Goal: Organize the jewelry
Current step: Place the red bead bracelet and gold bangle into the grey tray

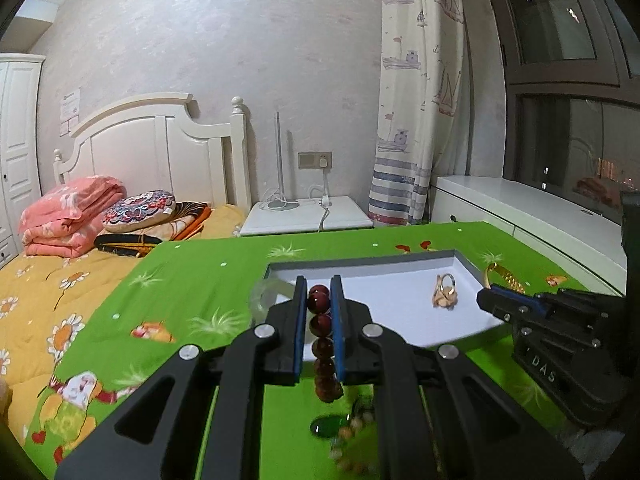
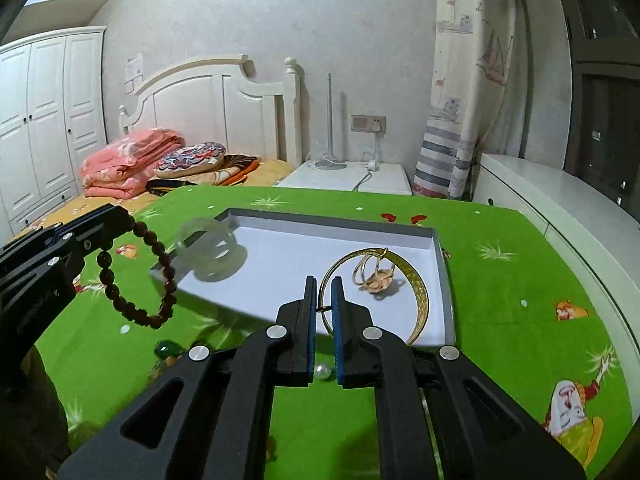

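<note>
My left gripper [image 1: 319,292] is shut on a dark red bead bracelet [image 1: 322,344], which hangs from it above the near left corner of the white tray [image 1: 400,304]; the bracelet also shows in the right wrist view [image 2: 134,276]. My right gripper [image 2: 324,292] is shut on a gold bangle [image 2: 420,292] and holds it over the tray's near right part [image 2: 280,256]. A gold ring piece [image 2: 376,276] lies in the tray. A pale translucent bangle [image 2: 208,252] sits at the tray's left end. The right gripper shows in the left wrist view [image 1: 486,296].
The tray lies on a green cartoon tablecloth [image 2: 520,280]. A green stone [image 2: 167,349], a pearl [image 2: 322,372] and a loose bead string [image 1: 352,432] lie on the cloth near me. A bed [image 1: 60,280], a nightstand [image 1: 308,216] and a white cabinet [image 2: 560,208] stand beyond.
</note>
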Demonstrator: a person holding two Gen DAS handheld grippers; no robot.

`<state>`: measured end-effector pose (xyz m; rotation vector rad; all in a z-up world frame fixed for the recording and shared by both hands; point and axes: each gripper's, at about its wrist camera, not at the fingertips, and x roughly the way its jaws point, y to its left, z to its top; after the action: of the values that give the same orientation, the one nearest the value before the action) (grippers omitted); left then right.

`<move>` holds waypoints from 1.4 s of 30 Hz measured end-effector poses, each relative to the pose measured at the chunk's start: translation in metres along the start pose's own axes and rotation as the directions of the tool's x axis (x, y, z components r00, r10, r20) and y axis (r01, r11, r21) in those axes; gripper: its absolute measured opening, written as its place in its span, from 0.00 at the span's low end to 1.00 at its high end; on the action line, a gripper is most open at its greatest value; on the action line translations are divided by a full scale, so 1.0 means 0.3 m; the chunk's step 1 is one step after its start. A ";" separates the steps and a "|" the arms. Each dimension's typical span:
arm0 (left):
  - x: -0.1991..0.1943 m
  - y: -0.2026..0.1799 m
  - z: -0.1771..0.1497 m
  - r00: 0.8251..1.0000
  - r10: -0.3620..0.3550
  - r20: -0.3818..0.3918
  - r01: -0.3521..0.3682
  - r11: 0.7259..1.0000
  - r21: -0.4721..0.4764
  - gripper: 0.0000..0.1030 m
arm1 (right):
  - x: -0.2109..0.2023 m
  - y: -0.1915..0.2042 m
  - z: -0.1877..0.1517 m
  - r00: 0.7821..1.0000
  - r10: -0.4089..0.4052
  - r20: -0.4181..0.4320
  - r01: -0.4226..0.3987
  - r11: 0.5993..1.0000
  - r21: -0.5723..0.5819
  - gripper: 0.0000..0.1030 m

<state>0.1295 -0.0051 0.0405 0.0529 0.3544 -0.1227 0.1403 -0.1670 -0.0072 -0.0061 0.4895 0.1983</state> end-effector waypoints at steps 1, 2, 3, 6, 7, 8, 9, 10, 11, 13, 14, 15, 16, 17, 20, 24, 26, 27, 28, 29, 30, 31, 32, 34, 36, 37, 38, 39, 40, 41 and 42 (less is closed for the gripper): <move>0.019 -0.003 0.014 1.000 -0.002 -0.001 0.002 1.000 0.001 0.11 | 0.007 -0.003 0.003 1.000 -0.001 -0.003 0.001 1.000 0.003 0.08; 0.031 -0.005 0.025 1.000 -0.004 0.000 0.004 1.000 0.002 0.11 | 0.021 -0.010 0.009 1.000 -0.003 -0.006 0.003 1.000 0.008 0.09; 0.046 -0.009 0.039 1.000 -0.002 0.001 0.002 1.000 0.006 0.11 | 0.036 -0.016 0.014 1.000 -0.006 -0.011 0.006 1.000 0.012 0.08; 0.096 -0.025 0.074 1.000 0.004 0.003 -0.004 1.000 0.017 0.11 | 0.077 -0.030 0.030 1.000 -0.011 -0.026 0.012 1.000 0.026 0.08; 0.114 -0.030 0.084 1.000 0.006 0.000 -0.006 1.000 0.017 0.11 | 0.095 -0.033 0.036 0.999 -0.016 -0.032 0.017 0.999 0.029 0.08; 0.134 -0.034 0.092 1.000 0.007 -0.003 -0.007 1.000 0.016 0.11 | 0.109 -0.033 0.041 0.999 -0.018 -0.039 0.019 0.999 0.031 0.09; 0.152 -0.038 0.099 1.000 0.007 -0.006 -0.007 1.000 0.014 0.11 | 0.120 -0.034 0.046 0.999 -0.021 -0.043 0.022 0.999 0.032 0.09; 0.173 -0.044 0.106 1.000 0.009 -0.008 -0.009 1.000 0.012 0.11 | 0.134 -0.033 0.052 0.999 -0.024 -0.047 0.026 0.999 0.031 0.09; 0.196 -0.049 0.110 1.000 0.014 -0.011 -0.014 1.000 0.012 0.11 | 0.144 -0.033 0.057 0.998 -0.027 -0.050 0.029 0.999 0.030 0.09; 0.237 -0.059 0.114 1.000 0.021 -0.021 -0.021 1.000 0.010 0.11 | 0.161 -0.029 0.065 0.998 -0.035 -0.056 0.036 0.999 0.026 0.09; 0.258 -0.063 0.114 0.999 0.026 -0.027 -0.026 1.000 0.010 0.11 | 0.172 -0.028 0.070 0.997 -0.040 -0.059 0.041 0.999 0.022 0.09; 0.286 -0.068 0.112 0.999 0.033 -0.036 -0.033 0.999 0.013 0.11 | 0.181 -0.028 0.074 0.997 -0.043 -0.062 0.045 0.999 0.019 0.09; 0.304 -0.070 0.110 0.998 0.037 -0.045 -0.037 0.999 0.014 0.11 | 0.193 -0.029 0.077 0.997 -0.047 -0.066 0.048 0.999 0.018 0.09; 0.326 -0.072 0.105 0.997 0.040 -0.058 -0.039 0.999 0.015 0.11 | 0.203 -0.028 0.079 0.996 -0.051 -0.069 0.052 0.998 0.018 0.09; 0.375 -0.068 0.090 0.995 0.056 -0.087 -0.055 0.998 0.015 0.12 | 0.232 -0.027 0.080 0.994 -0.056 -0.092 0.058 0.998 0.015 0.09; 0.389 -0.044 0.082 0.993 0.079 -0.088 -0.078 0.997 0.007 0.45 | 0.257 -0.029 0.084 0.992 -0.057 -0.113 0.059 0.998 0.019 0.30; 0.376 -0.036 0.083 0.993 0.094 -0.073 -0.093 0.996 0.006 0.50 | 0.254 -0.029 0.088 0.993 -0.058 -0.106 0.061 0.998 0.020 0.36; 0.371 -0.034 0.084 0.993 0.091 -0.074 -0.090 0.996 0.005 0.50 | 0.255 -0.029 0.089 0.993 -0.062 -0.105 0.064 0.998 0.016 0.36; 0.367 -0.034 0.084 0.993 0.092 -0.075 -0.092 0.996 0.006 0.50 | 0.256 -0.027 0.090 0.992 -0.064 -0.105 0.066 0.998 0.012 0.36; 0.362 -0.033 0.084 0.993 0.097 -0.073 -0.096 0.995 0.009 0.52 | 0.255 -0.026 0.089 0.992 -0.065 -0.108 0.067 0.998 0.010 0.36; 0.357 -0.034 0.083 0.992 0.101 -0.072 -0.100 0.995 0.013 0.57 | 0.254 -0.023 0.089 0.992 -0.066 -0.110 0.068 0.998 0.009 0.36; 0.350 -0.032 0.081 0.992 0.106 -0.072 -0.105 0.994 0.015 0.60 | 0.254 -0.024 0.089 0.992 -0.067 -0.111 0.069 0.998 0.010 0.36; 0.343 -0.030 0.079 0.991 0.111 -0.071 -0.110 0.994 0.014 0.65 | 0.249 -0.024 0.088 0.991 -0.067 -0.113 0.069 0.998 0.011 0.36; 0.324 -0.020 0.073 0.991 0.115 -0.071 -0.115 0.993 0.008 0.68 | 0.240 -0.025 0.089 0.991 -0.061 -0.116 0.063 0.998 0.015 0.36; 0.307 -0.013 0.062 0.990 0.113 -0.078 -0.114 0.993 -0.003 0.73 | 0.228 -0.025 0.088 0.992 -0.054 -0.118 0.057 0.998 0.019 0.36; 0.294 -0.005 0.055 0.990 0.113 -0.079 -0.114 0.993 -0.011 0.74 | 0.224 -0.024 0.087 0.991 -0.052 -0.120 0.055 0.998 0.021 0.36; 0.279 0.000 0.048 0.991 0.113 -0.076 -0.115 0.993 -0.016 0.76 | 0.214 -0.023 0.084 0.992 -0.046 -0.121 0.050 0.998 0.025 0.36; 0.264 0.005 0.042 0.991 0.114 -0.071 -0.116 0.993 -0.019 0.78 | 0.201 -0.019 0.081 0.992 -0.043 -0.117 0.047 0.999 0.027 0.36; 0.242 0.011 0.034 0.991 0.116 -0.065 -0.117 0.993 -0.023 0.79 | 0.188 -0.014 0.077 0.993 -0.044 -0.111 0.047 0.999 0.027 0.36; 0.224 0.015 0.029 0.991 0.116 -0.060 -0.118 0.993 -0.026 0.81 | 0.166 -0.008 0.071 0.994 -0.044 -0.103 0.047 0.999 0.028 0.37; 0.191 0.020 0.018 0.992 0.120 -0.048 -0.121 0.992 -0.030 0.84 | 0.150 -0.010 0.065 0.994 -0.040 -0.097 0.043 0.999 0.033 0.38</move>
<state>0.1856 -0.0060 0.0258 0.0442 0.3981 0.0040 0.1888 -0.1604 -0.0110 0.0085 0.5886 0.1491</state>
